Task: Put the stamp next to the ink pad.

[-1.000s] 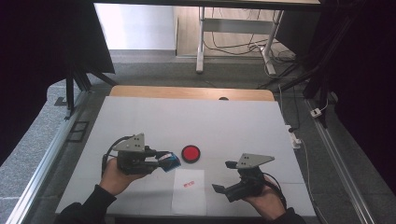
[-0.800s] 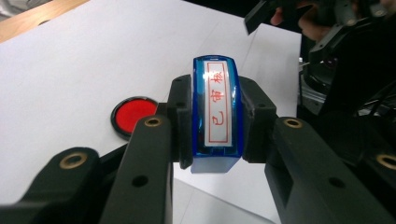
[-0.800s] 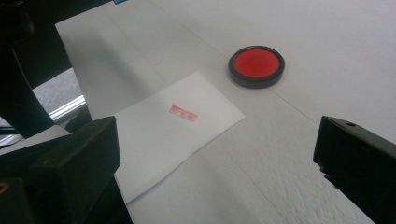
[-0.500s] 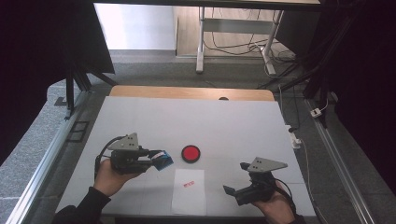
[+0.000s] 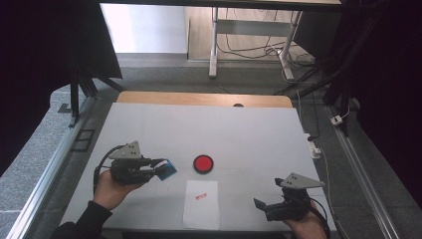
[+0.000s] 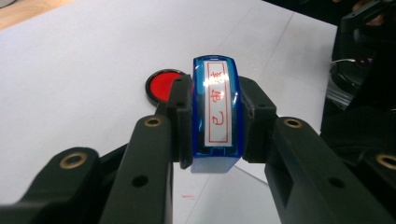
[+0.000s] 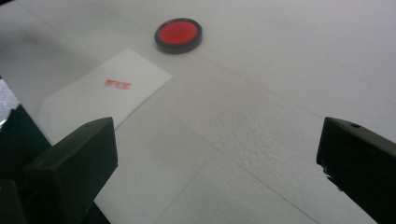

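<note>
Left gripper (image 5: 158, 167) clamped on blue stamp (image 6: 215, 112), at nine o'clock of red ink pad (image 5: 203, 163). Right gripper (image 5: 263, 205) wide open, empty, at four o'clock of stamped paper (image 5: 201, 204) on table (image 5: 249, 134).

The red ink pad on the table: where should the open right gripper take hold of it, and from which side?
Grip the red ink pad across its black rim, coming straight down from above with the right gripper. It is a low round disc lying flat on the table, so probably only the rim's outer edge offers opposite faces for the jaws.
</note>
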A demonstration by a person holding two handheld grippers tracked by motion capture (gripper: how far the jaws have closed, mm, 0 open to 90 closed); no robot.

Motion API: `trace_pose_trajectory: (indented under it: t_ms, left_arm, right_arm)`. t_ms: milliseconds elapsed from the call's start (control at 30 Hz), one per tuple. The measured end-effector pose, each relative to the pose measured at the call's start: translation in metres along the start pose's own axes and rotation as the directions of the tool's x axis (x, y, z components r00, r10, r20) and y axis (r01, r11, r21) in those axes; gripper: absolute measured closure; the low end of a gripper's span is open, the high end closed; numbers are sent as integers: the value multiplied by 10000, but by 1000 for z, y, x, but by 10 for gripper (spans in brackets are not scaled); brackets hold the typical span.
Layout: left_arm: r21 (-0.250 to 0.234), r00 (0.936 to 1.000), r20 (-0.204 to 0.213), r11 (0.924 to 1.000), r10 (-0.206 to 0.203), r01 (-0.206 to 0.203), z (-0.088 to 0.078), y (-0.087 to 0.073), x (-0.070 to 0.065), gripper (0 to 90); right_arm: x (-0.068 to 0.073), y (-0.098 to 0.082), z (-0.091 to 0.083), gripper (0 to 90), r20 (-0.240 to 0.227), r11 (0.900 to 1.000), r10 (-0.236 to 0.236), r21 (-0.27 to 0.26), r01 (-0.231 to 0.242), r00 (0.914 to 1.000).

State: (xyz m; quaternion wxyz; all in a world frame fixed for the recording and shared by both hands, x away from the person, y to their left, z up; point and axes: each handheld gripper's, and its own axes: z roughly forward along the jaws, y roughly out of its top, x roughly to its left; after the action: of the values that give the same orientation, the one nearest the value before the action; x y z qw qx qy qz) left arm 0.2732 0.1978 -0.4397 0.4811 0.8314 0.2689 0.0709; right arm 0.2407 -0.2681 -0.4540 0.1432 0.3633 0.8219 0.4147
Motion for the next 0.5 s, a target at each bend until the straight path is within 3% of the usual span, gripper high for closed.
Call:
trace_pose_trajectory:
  t_ms: [300,500]
  left_arm:
    - [386,9985,-482,9989,-244,263,-4,-7,6,693]
    - [585,9935,-1015,9967,-508,569,-7,-13,12,693]
  right_arm:
    - [-6,-9,-10,0,558,9992,364,155,-373,9978]
    - [-7,-11,-13,0,644,9991,328,244,-344,9974]
